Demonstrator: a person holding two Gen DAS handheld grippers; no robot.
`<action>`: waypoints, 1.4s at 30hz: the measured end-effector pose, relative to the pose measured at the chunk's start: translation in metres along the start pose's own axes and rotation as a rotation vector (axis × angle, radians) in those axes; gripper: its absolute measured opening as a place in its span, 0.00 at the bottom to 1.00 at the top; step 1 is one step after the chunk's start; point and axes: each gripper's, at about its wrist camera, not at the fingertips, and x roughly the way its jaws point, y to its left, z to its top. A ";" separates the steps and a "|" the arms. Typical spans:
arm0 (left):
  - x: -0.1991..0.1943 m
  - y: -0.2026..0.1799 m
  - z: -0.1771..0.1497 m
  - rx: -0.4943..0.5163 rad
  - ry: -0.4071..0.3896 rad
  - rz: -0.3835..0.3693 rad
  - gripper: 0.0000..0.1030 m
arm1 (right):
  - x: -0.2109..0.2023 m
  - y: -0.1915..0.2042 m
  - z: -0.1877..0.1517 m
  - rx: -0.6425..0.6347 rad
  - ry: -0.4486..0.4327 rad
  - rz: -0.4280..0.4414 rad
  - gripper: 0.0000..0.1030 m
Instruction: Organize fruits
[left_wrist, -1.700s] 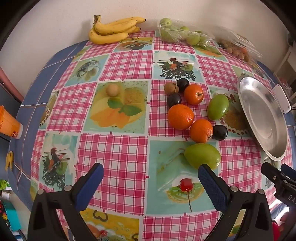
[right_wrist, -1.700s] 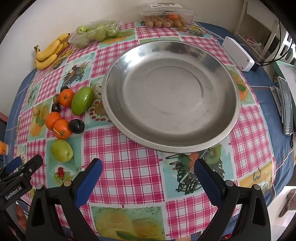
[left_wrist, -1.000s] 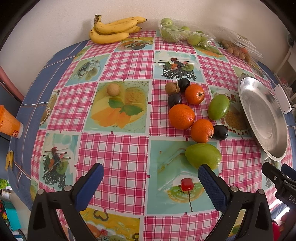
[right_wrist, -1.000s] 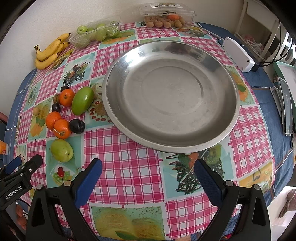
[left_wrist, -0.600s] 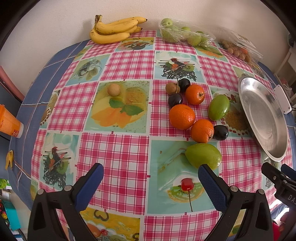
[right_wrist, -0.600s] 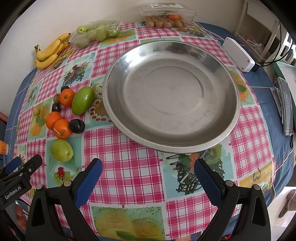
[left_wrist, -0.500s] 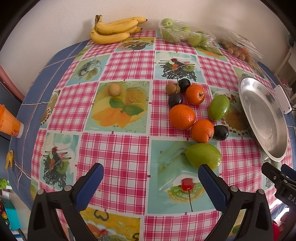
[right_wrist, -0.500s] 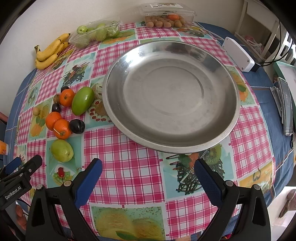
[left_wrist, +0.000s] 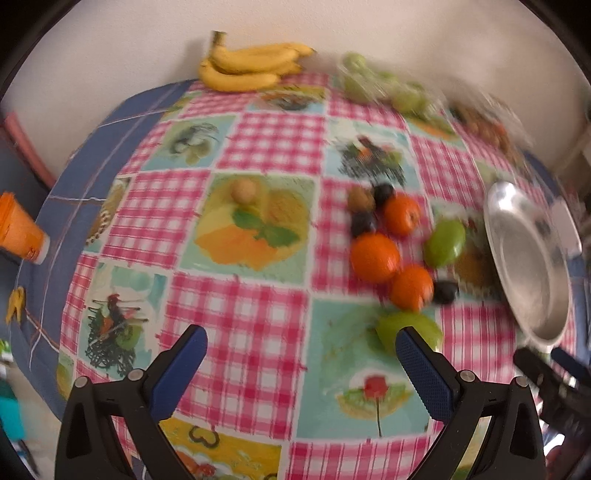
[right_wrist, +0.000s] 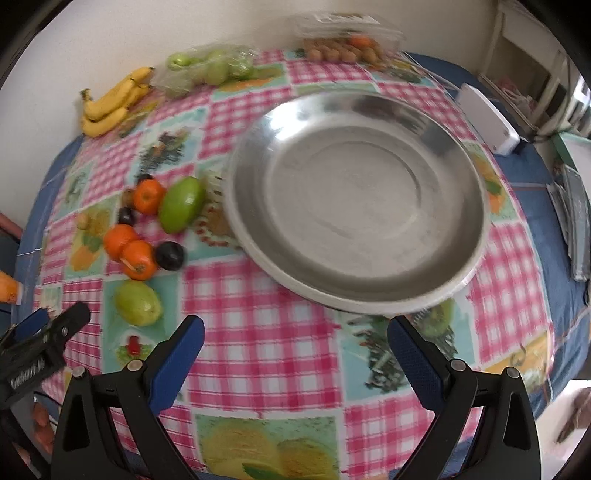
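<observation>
Left gripper (left_wrist: 301, 349): jaws spread wide, nothing between them, hovering above the checked tablecloth (left_wrist: 236, 317) at the near edge. Right gripper (right_wrist: 295, 334): jaws likewise spread and empty, hovering just short of the near rim of the steel plate (right_wrist: 369, 301). Both views are blurred by motion, so small detail is unreliable. The plate holds no fruit; judgement: the task is at its start and the step in hand is the first approach and pick. Nearest candidate is the green fruit (left_wrist: 424, 326), which sits just beyond the left gripper's right finger, partly hidden behind it. Farther off lies the loose cluster: large orange (left_wrist: 375, 253), smaller orange (left_wrist: 412, 288) touching it, a dark plum (left_wrist: 445, 291) just to the right of that, a second green fruit (left_wrist: 445, 242) near the plate's left rim, and a third orange (left_wrist: 402, 216) with small dark and brown fruit beside it. A small tan fruit (left_wrist: 243, 190) sits well apart to the left. Bananas (left_wrist: 251, 66) and bagged fruit lie at the far edge. To do it well: shift the left gripper right until the green fruit is centred between the fingers, descend with jaws kept wide, close across the narrow middle gently, since the round skin may slip or roll. Take outer fruit first so the touching oranges are not knocked.
</observation>
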 end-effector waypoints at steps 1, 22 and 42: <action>-0.001 0.003 0.002 -0.012 -0.004 0.002 1.00 | 0.000 0.004 0.001 -0.008 -0.003 0.021 0.97; 0.023 0.030 0.016 -0.135 0.037 0.018 1.00 | 0.030 0.072 0.015 -0.095 0.092 0.247 0.97; 0.046 0.043 0.010 -0.168 0.146 0.048 1.00 | 0.079 0.114 0.023 -0.199 0.171 0.081 0.97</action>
